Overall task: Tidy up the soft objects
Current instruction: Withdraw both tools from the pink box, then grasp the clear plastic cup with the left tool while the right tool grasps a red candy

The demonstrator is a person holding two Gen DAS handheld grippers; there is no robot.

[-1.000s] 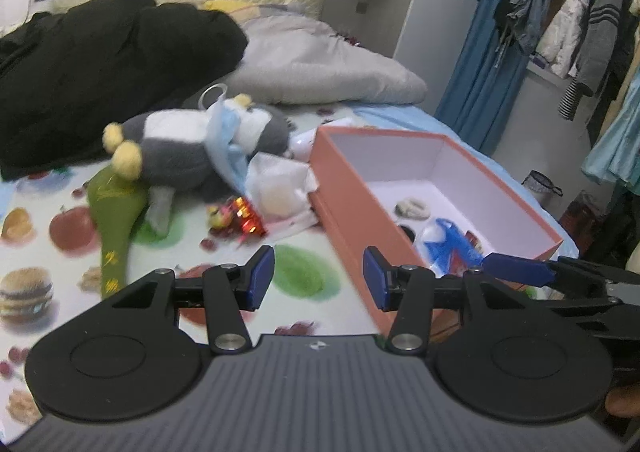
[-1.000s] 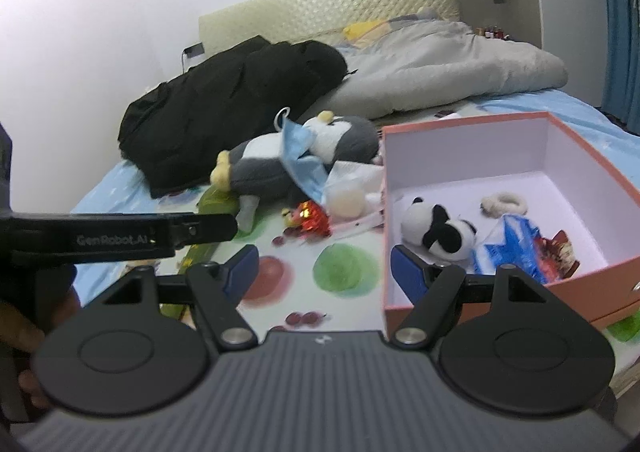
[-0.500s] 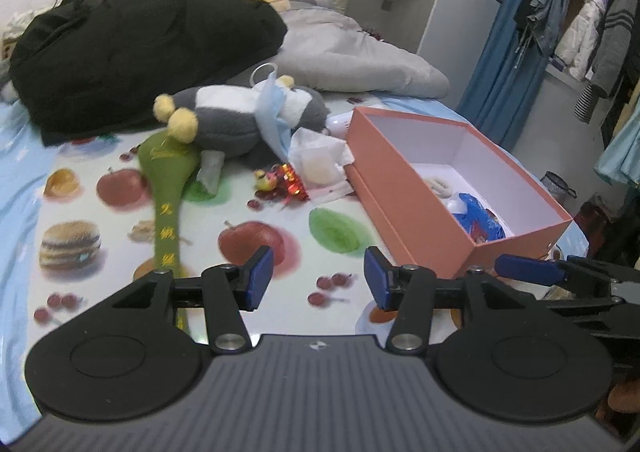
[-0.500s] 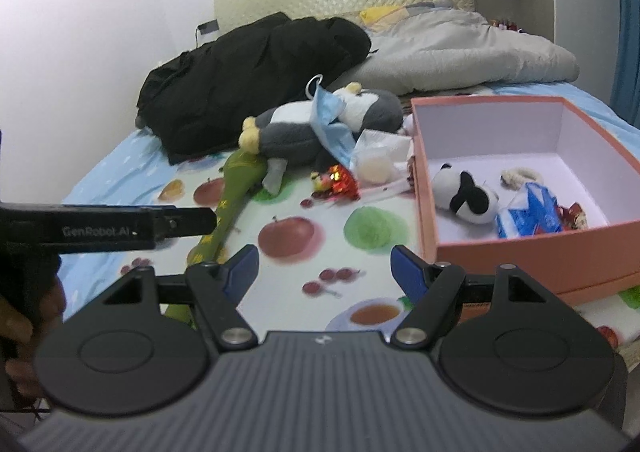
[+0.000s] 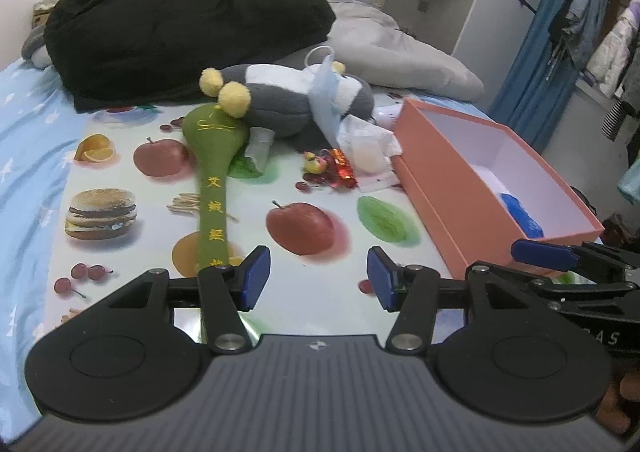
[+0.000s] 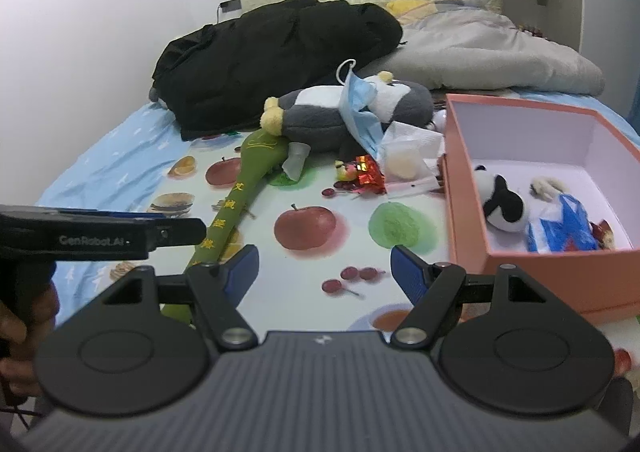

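Note:
A grey and white plush toy [image 5: 288,100] [image 6: 352,108] with yellow feet lies on the fruit-print sheet, a blue face mask [image 6: 360,108] draped over it. A long green soft mallet [image 5: 214,172] [image 6: 248,188] lies in front of it. An open pink box [image 5: 496,184] [image 6: 472,188] on the right holds a small panda plush [image 6: 500,208], a blue packet [image 6: 560,228] and a pale ring. My left gripper [image 5: 318,278] is open and empty above the sheet. My right gripper [image 6: 324,268] is open and empty, left of the box.
A black coat [image 5: 180,28] and a grey quilt [image 5: 400,56] are piled at the bed's head. White tissue [image 6: 412,152] and red shiny wrappers [image 6: 364,172] lie between plush and box. Clothes hang at the right [image 5: 592,20].
Both grippers have pulled back toward the foot of the bed; the toys and box look farther off. Both stay open and empty.

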